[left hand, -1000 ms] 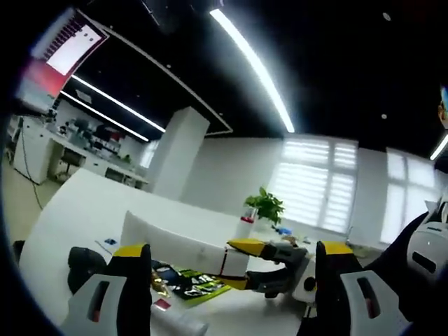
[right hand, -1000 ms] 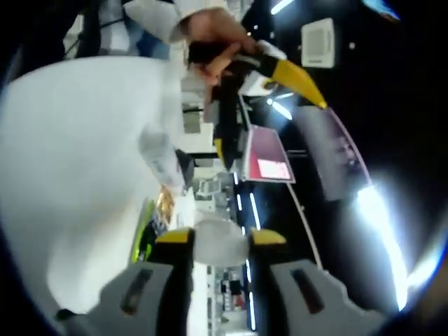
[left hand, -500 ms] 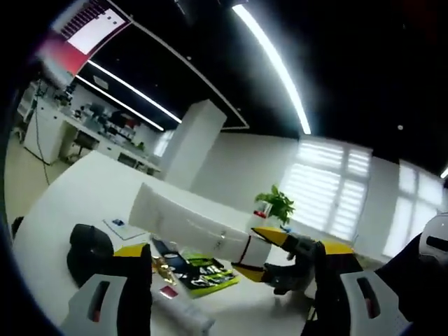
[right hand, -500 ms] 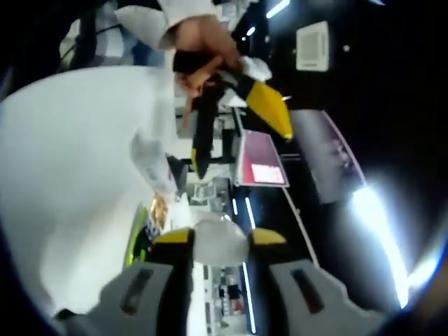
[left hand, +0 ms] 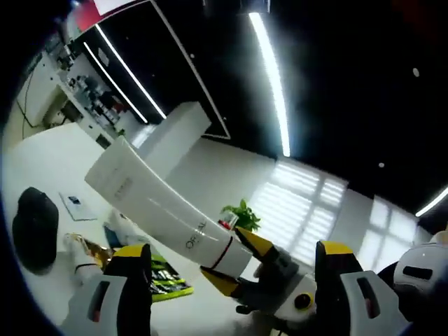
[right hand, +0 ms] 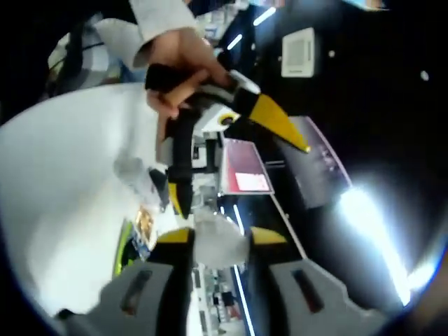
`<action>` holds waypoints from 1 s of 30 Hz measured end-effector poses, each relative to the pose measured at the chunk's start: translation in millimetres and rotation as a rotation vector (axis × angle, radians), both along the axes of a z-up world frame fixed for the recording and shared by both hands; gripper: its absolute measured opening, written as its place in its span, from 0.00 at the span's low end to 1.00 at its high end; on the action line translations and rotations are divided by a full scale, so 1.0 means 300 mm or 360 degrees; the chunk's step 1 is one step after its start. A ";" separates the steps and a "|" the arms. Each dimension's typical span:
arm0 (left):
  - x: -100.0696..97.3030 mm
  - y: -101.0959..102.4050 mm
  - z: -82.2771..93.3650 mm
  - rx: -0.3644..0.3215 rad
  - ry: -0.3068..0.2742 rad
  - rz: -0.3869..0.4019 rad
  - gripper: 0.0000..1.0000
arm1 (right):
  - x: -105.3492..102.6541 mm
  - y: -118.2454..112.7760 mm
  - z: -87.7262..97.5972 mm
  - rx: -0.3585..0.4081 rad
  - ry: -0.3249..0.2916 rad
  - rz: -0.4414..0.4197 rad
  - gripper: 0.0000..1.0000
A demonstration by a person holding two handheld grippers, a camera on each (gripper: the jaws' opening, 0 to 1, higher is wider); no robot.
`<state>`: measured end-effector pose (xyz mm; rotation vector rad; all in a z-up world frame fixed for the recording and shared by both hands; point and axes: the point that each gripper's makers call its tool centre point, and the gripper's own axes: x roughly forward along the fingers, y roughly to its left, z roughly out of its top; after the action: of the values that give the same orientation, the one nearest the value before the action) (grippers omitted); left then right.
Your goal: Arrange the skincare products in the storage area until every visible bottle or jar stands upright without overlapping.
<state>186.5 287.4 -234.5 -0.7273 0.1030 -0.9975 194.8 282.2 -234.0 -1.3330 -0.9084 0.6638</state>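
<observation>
Tube is clamped at its cap end by my right gripper, lifted above the desk; light, squashy, so grip near cap. Left gripper hangs unclenched.

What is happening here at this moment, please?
A person is sorting skincare products with two handheld grippers. The right gripper is shut on a long white tube, lifted tilted above the white table. The left gripper is open, holding nothing. More products and a green-edged tray lie below on the table.
</observation>
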 end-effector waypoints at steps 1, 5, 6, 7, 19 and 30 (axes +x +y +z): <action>0.003 0.002 0.004 -0.0013 -0.0003 0.0008 0.99 | 0.000 0.001 0.000 0.0001 0.0003 0.0002 0.28; 0.012 0.015 0.021 -0.0106 0.0005 0.0016 0.99 | -0.004 0.010 -0.005 -0.0013 0.0004 0.0008 0.28; 0.015 0.019 0.025 -0.0117 0.0000 0.0024 0.99 | -0.009 0.012 -0.001 -0.0007 0.0003 0.0013 0.28; 0.017 0.028 0.029 -0.0131 -0.0002 0.0040 0.99 | -0.012 0.012 0.003 0.0002 0.0006 0.0017 0.28; 0.017 0.046 0.057 -0.0234 -0.0018 0.0030 0.96 | -0.053 0.021 0.028 0.0024 -0.0070 0.0070 0.28; 0.032 0.072 0.045 -0.0272 0.0012 0.0033 0.95 | -0.059 0.028 0.014 -0.0006 -0.0099 0.0096 0.28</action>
<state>196.2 309.2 -221.1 -0.8870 0.0168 -0.9918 177.1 290.7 -229.8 -1.3404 -1.0012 0.6734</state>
